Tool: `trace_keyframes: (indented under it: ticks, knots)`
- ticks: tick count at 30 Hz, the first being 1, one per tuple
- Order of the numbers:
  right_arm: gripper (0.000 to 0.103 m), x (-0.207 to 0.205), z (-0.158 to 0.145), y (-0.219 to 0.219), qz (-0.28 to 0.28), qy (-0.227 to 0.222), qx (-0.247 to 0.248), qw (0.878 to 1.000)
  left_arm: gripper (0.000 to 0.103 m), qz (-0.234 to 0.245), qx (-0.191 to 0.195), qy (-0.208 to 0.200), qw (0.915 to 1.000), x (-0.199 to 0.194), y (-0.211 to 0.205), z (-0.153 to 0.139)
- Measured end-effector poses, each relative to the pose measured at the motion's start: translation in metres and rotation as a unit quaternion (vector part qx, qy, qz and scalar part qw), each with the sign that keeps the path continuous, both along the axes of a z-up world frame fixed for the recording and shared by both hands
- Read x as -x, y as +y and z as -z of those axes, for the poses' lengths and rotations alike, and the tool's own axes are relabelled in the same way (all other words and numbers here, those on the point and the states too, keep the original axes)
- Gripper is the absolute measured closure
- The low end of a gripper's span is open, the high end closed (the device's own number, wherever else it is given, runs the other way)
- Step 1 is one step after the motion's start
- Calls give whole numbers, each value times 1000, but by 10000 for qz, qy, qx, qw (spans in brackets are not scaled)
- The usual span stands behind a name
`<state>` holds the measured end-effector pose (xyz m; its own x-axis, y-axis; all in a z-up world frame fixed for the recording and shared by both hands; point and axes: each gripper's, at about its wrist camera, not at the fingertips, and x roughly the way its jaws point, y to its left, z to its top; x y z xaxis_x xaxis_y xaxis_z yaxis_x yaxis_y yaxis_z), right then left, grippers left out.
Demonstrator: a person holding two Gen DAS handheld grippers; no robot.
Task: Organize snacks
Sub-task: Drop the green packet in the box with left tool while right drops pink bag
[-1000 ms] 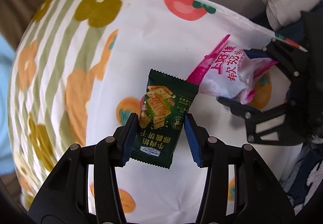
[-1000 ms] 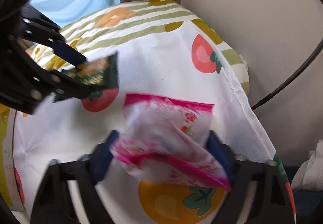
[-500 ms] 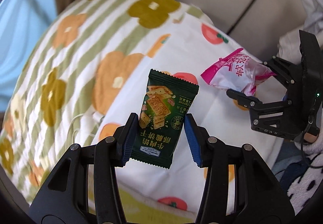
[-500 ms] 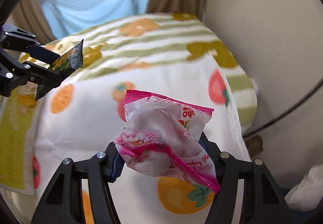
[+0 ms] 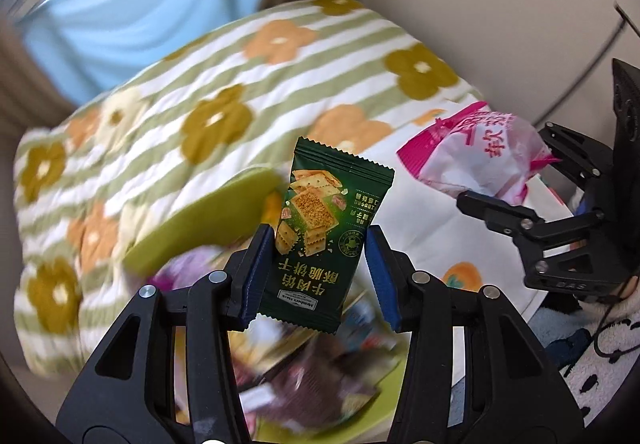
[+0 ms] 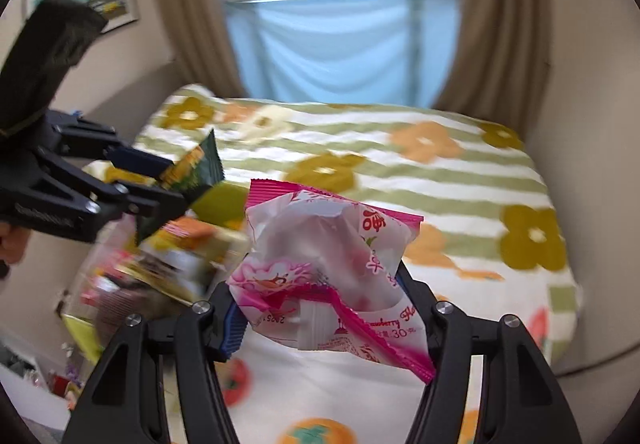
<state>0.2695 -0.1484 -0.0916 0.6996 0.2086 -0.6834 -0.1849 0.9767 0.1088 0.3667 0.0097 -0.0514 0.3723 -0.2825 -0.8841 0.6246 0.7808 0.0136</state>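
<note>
Carrying step: left gripper is clamping a green cracker packet, right gripper a pink snack bag, above the bed; next, lowering both toward the blurred snack pile at 9 o'clock.

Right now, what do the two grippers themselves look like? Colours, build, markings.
Both match: black plastic frames with triangular cut-outs and silver screw heads. The left gripper has ribbed blue pads on its fingers. The right gripper shows the same blue ribbing. Seen from the left wrist, the right gripper's body carries faint embossed lettering, unreadable.
</note>
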Motion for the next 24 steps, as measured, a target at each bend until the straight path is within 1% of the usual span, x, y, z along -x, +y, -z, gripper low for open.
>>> trace_keyframes:
  ticks: [3, 5, 8, 11, 16, 19, 20, 21, 22, 23, 24]
  knots:
    - [45, -3, -7, 37, -322, -82, -23, 9994, 60, -404, 13, -5, 9992, 6, 49, 1]
    - [45, -5, -8, 58, -482, -93, -65, 9988, 60, -615, 36, 39, 9981, 8, 74, 6]
    - [45, -6, -9, 89, -651, -83, -70, 9978, 60, -980, 114, 193, 9949, 7, 112, 18]
    - [45, -11, -8, 116, -768, -6, -103, 9970, 60, -1238, 228, 360, 9914, 2, 141, 35]
    - [45, -23, -10, 145, -776, 50, 40, 9970, 60, -1503, 271, 660, 9861, -4, 169, 66]
    - [45, -34, -13, 153, -669, 40, 136, 9977, 60, -1544, 438, 811, 9837, -8, 178, 78]
    - [45, -37, -14, 155, -624, 38, 158, 9979, 59, -1550, 504, 801, 9834, -9, 181, 80]
    - [45, -39, -14, 157, -596, 45, 170, 9981, 58, -1544, 559, 776, 9834, -10, 184, 81]
    - [45, -43, -13, 161, -569, 78, 189, 9982, 53, -1546, 609, 756, 9832, -11, 186, 82]
    - [45, -46, -11, 163, -544, 99, 194, 9983, 47, -1589, 610, 743, 9826, -13, 186, 83]
    - [45, -48, -10, 166, -524, 116, 192, 9984, 23, -1656, 591, 721, 9818, -14, 190, 84]
